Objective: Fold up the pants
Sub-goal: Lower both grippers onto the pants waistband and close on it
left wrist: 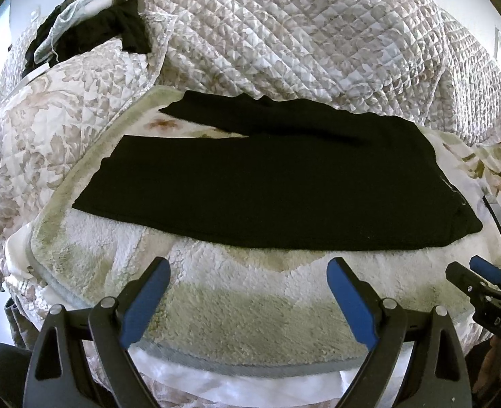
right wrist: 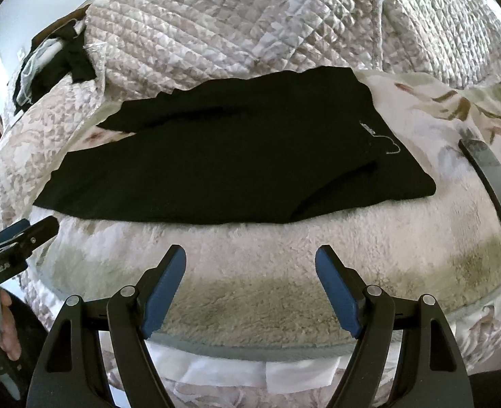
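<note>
A quilted bedspread (left wrist: pixel 301 34) fills the upper half of both views, bunched in a high mound behind the work area. Below it a fleecy floral blanket (left wrist: pixel 216 312) covers the lower centre, pale with greenish patches.

The black pants (left wrist: pixel 250 183) lie flat on that blanket across the middle of the frame, legs running toward the left and waistband toward the right, with a narrow gap between the two legs at centre left. In the right wrist view a small pale marking shows near the waistband.

A heap of dark clothes (left wrist: pixel 90 23) sits in the upper left corner beside the quilt.

The left gripper (left wrist: pixel 248 268) hovers at bottom centre of its own view, just short of the pants' near edge, jaws spread wide with nothing between them. The right gripper (right wrist: pixel 250 255) is posed the same way in its view, level, also spread and empty. A hand (right wrist: pixel 7 326) grips the left tool's handle at the lower left edge.

A dark flat phone (right wrist: pixel 491 190) lies at the right edge, beside the waistband but apart from it.
</note>
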`<state>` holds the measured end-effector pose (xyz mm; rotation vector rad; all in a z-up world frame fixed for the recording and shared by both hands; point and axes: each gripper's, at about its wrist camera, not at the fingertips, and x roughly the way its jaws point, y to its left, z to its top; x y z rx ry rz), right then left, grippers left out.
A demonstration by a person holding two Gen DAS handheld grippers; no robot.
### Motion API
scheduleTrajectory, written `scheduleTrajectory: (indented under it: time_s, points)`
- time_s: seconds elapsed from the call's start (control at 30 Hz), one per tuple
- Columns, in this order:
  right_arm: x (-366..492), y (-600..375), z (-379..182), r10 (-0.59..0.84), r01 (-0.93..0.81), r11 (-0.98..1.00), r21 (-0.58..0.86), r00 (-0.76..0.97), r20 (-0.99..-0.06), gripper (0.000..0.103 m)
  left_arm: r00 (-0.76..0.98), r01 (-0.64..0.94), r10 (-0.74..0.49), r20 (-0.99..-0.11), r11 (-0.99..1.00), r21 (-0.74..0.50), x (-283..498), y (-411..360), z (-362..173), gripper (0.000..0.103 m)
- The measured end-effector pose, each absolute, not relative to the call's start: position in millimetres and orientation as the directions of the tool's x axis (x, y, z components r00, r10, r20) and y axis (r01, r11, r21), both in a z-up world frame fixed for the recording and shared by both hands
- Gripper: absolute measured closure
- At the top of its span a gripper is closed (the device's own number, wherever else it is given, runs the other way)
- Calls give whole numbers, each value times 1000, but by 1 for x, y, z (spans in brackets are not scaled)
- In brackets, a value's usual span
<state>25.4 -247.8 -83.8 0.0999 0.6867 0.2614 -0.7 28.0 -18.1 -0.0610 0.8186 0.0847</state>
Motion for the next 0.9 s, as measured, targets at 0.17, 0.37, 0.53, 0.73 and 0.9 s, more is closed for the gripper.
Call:
scheduleTrajectory:
  time_s: [0.17,0.37,0.53,0.73,0.9]
  points:
    - [35,-253,-89,276,-183,960,209,722,-635,25,674,-102,45,-737,994,-33,6,34,-25,14]
    - [47,-259,-90,252,-149,966,212,724,-642,25,665,-113,51,-745,993,-32,17,42,-34,18]
    - [56,-269,-95,239,-110,966,233,719,-652,25,664,-141,63,-745,989,-43,25,56,-41,23]
    - [62,-278,-96,229,-83,965,248,727,-647,25,657,-184,82,-750,981,-54,33,74,-50,26]
    - [67,-287,-95,224,-56,960,274,742,-632,25,654,-221,90,-751,972,-76,38,91,-55,28]
